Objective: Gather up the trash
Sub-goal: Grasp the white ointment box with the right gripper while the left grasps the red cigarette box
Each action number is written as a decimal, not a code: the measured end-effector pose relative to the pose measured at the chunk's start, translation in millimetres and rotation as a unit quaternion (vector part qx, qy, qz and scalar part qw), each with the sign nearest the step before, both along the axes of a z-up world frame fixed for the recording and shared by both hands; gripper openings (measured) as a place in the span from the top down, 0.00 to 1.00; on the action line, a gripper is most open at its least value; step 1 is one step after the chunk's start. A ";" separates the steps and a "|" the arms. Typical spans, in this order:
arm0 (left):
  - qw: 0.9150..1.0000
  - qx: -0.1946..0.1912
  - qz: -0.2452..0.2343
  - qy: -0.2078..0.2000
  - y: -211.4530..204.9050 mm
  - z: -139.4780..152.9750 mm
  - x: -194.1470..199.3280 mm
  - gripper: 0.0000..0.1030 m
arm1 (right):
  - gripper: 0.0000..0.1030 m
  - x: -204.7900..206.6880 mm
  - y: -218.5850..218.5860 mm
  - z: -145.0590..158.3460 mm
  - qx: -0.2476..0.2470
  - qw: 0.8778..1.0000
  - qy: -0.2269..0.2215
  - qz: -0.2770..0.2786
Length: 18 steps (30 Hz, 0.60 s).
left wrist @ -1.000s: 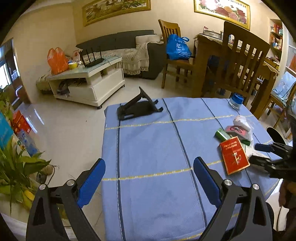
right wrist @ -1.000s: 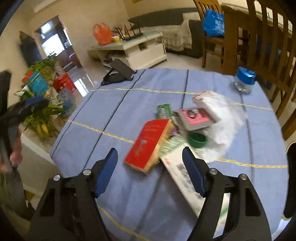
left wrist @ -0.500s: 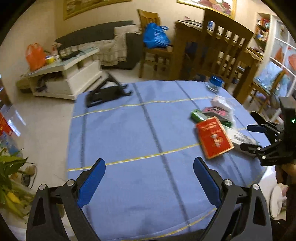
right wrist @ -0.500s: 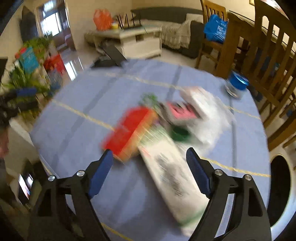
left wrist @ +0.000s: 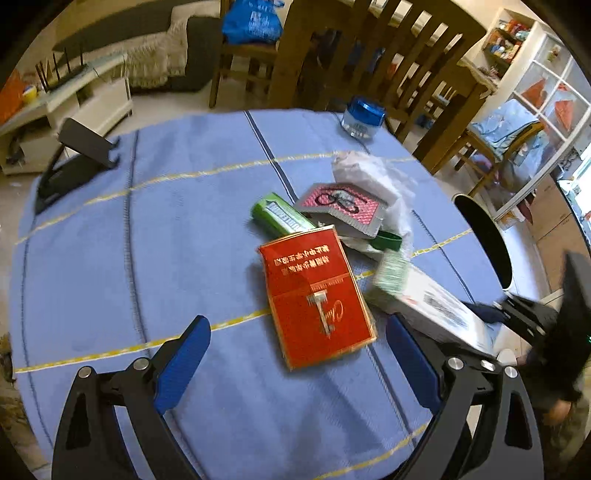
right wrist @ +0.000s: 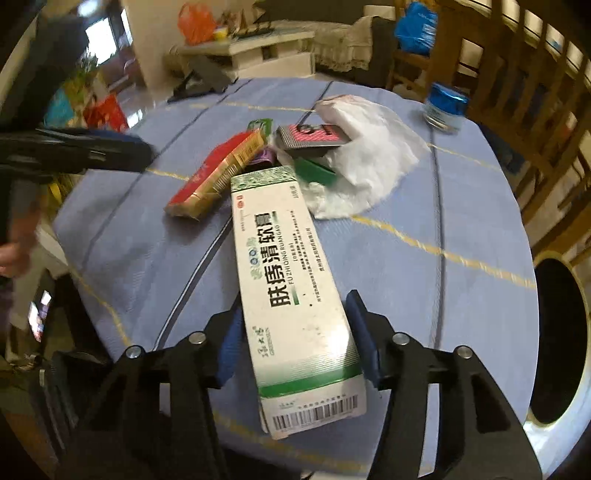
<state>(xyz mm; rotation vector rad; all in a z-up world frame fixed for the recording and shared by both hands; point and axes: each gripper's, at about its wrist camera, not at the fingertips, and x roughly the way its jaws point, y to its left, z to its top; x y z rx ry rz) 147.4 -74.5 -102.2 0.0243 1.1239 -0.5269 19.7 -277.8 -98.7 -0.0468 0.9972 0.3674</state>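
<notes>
At the near edge of the round table [right wrist: 461,206], a long white-and-green carton [right wrist: 295,284] lay lengthwise between the blue pads of the right gripper [right wrist: 295,341], its barcode end jutting toward the camera; the jaws had just been closing, and both pads appeared to sit against the carton's sides, about half open around it. The carton's far end met the rest of the rubbish heaped near the middle of the tabletop: a red cigarette pack [left wrist: 317,295] lying flat, a green gum pack [left wrist: 280,218] behind it, a pink-patterned card box [left wrist: 341,208], a green bottle cap [left wrist: 388,240] and a crumpled white plastic bag [right wrist: 369,155] spread under and beyond them. The left gripper [left wrist: 295,373] hovered above the blue striped tablecloth [left wrist: 166,240] just short of the red pack, jaws wide apart with nothing between them. A blue-lidded glass jar [left wrist: 360,118] stood near the far edge, and a black folding stand [left wrist: 74,155] sat at the far left edge. Beside the table's right edge stood a white bin [right wrist: 561,343] with a dark round opening. Wooden chairs [left wrist: 369,55] stood beyond the table, with a blue bag [left wrist: 251,22] on one seat.
</notes>
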 end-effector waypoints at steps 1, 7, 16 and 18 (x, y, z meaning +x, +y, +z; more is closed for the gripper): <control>1.000 0.002 0.002 0.002 -4.7 -2.5 2.5 0.10 | 0.53 -4.4 -8.4 3.5 0.019 1.000 -0.001 -0.009; 1.000 0.022 0.019 0.009 -33.5 -13.7 9.0 0.10 | 0.55 -23.6 -52.2 12.9 0.090 0.994 -0.015 -0.060; 0.998 0.054 0.042 0.018 -40.6 -36.2 3.9 0.15 | 0.55 -25.6 -48.6 4.3 0.112 0.992 -0.015 -0.060; 0.998 0.041 0.043 0.021 -36.4 -36.3 4.7 0.15 | 0.55 -25.4 -50.1 1.7 0.118 0.991 -0.013 -0.063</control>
